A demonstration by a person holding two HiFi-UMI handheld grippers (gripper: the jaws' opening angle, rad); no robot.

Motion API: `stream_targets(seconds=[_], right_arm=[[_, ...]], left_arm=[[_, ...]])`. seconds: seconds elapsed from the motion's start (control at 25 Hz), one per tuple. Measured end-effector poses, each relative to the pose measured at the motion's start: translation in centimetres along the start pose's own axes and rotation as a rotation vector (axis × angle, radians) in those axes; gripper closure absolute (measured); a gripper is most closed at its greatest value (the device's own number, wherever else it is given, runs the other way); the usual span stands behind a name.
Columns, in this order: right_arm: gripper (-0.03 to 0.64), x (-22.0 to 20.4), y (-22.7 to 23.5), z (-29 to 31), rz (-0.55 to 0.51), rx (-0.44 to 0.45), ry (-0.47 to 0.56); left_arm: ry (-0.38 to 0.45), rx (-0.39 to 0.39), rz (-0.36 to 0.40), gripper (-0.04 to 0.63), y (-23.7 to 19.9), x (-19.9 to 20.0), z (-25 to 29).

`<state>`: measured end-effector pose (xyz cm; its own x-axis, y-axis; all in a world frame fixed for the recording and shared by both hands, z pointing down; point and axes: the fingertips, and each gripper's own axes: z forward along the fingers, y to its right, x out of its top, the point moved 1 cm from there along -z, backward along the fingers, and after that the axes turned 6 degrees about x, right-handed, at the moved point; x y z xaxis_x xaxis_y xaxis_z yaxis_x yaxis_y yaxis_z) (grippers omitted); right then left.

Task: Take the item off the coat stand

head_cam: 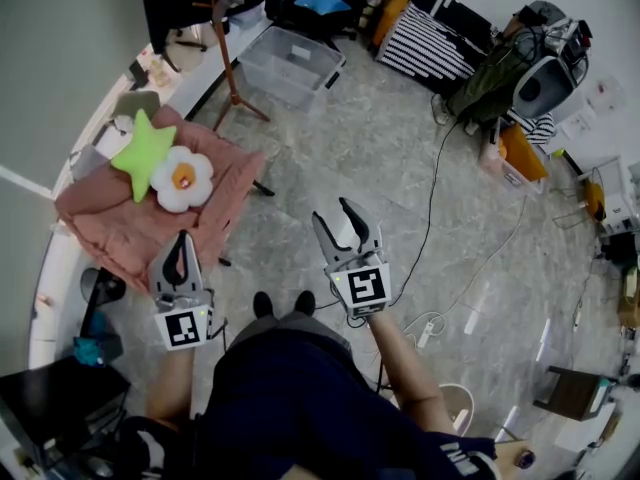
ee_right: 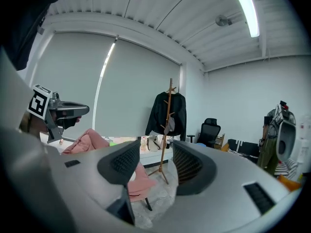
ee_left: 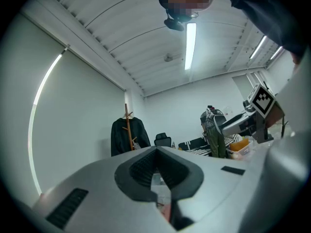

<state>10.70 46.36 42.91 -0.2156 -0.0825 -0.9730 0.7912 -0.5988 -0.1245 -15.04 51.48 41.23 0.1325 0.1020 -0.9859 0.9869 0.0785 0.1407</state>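
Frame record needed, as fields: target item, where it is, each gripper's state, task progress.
target: black jacket
location: hanging on the coat stand, well away from both grippers
left gripper: jaws together, nothing held
right gripper: jaws apart, nothing between them, facing the stand
progress: jacket not yet taken off

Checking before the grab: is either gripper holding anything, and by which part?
Nothing is held. Right gripper open and empty; left gripper shut on nothing. The jacket hangs on the coat stand.
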Motion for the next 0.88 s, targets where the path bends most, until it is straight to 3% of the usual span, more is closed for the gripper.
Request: stream_targets(seconds=[0.2,0.56,0.88], right_arm=[[0.311,0.8,0.0,0.5,0.017,0.015,0.038],[0.302,1.6,0.2,2.1,-0.014,0.015,0.030],[0.302,3.4,-0.8,5.6,-0.038,-0.015,0.040]], left_arm=[[-0.001,-0.003,0.003,0.572,-0.2,-0.1,0.2],[0.001,-0.012,-0.005,0.572,-0.6,-0.3,0.9],[0.001,-0.077,-0.014,0.572,-2.9,-0.8,1.7]])
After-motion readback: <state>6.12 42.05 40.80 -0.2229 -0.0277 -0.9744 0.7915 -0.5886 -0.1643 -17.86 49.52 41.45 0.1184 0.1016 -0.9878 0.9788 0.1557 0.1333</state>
